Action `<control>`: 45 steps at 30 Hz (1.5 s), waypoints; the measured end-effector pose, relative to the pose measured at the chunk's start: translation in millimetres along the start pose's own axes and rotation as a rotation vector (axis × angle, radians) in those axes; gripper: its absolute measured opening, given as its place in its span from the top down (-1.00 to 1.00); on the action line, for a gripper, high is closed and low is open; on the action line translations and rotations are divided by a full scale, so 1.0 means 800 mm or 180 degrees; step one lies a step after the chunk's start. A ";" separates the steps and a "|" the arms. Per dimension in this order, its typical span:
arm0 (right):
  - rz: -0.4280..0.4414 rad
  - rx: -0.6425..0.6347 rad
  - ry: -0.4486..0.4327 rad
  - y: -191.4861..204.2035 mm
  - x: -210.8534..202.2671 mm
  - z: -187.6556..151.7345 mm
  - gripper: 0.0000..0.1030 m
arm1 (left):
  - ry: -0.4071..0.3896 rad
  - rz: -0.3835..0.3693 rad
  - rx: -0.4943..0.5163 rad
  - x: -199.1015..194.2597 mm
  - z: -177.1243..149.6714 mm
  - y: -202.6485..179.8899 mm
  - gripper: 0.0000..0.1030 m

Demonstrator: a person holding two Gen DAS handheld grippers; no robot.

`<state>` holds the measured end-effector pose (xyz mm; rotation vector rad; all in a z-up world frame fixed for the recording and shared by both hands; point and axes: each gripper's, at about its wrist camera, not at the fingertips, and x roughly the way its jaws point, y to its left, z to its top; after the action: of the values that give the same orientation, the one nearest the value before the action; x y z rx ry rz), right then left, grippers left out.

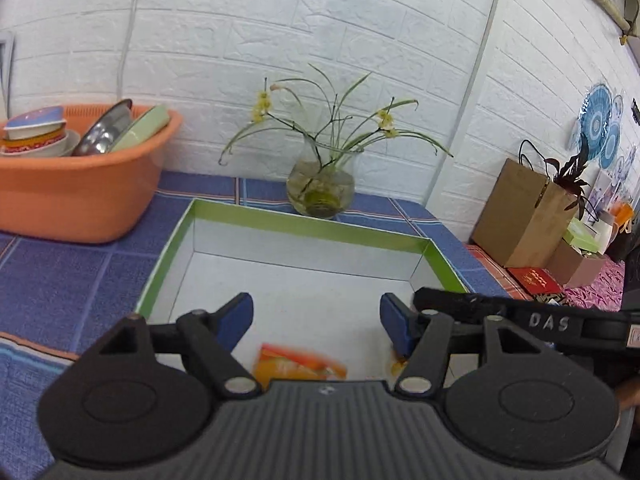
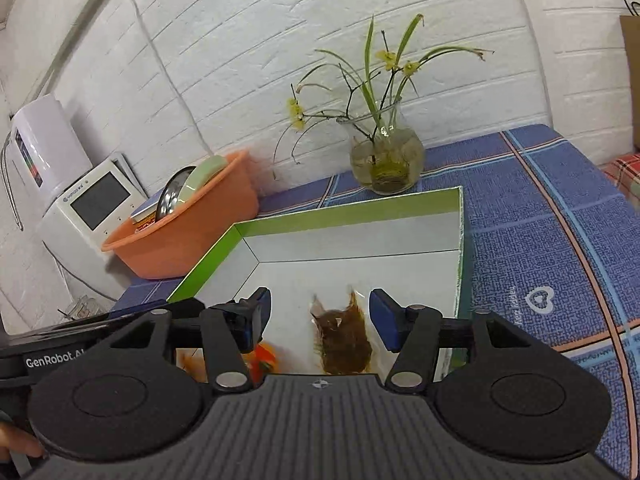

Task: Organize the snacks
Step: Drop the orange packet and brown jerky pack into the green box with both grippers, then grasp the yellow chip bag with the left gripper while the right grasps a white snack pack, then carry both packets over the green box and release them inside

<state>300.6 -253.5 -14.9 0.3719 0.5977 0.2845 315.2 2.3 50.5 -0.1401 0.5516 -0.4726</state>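
Box [image 1: 248, 216] with green rim and white interior sits on the blue checked tablecloth [image 1: 60, 280], open side up. Left gripper [image 1: 316, 324] hovers over the near part of the box, jaws spread wide with nothing between them; below it an orange snack packet [image 1: 298, 366] lies on the box floor, blurred. Right gripper [image 2: 320, 322] is likewise over the box, jaws apart and holding nothing; between its fingers, lower down, a brown snack packet [image 2: 342, 340] rests on the white floor near the right wall. The orange packet shows in the right wrist view beside the left-hand finger, partly hidden. Each gripper's black body intrudes at the edge of the other's view. Behind the box, a glass vase [image 1: 320, 190] with yellow-flowered stems stands near the white brick wall. An orange basin [image 1: 80, 196] holding bowls and plates sits to the left, close to the box. A brown paper bag [image 1: 520, 216] stands well to the right.
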 end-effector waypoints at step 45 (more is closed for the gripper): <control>0.0063 -0.1384 0.0469 0.080 -0.157 -0.167 -0.79 | 0.0435 -0.0117 0.0259 -0.217 -0.232 -0.040 -0.13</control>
<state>112.4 -207.4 -28.8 -0.0631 0.6577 0.4527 73.5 54.3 -16.1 -0.0401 0.6635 -0.5423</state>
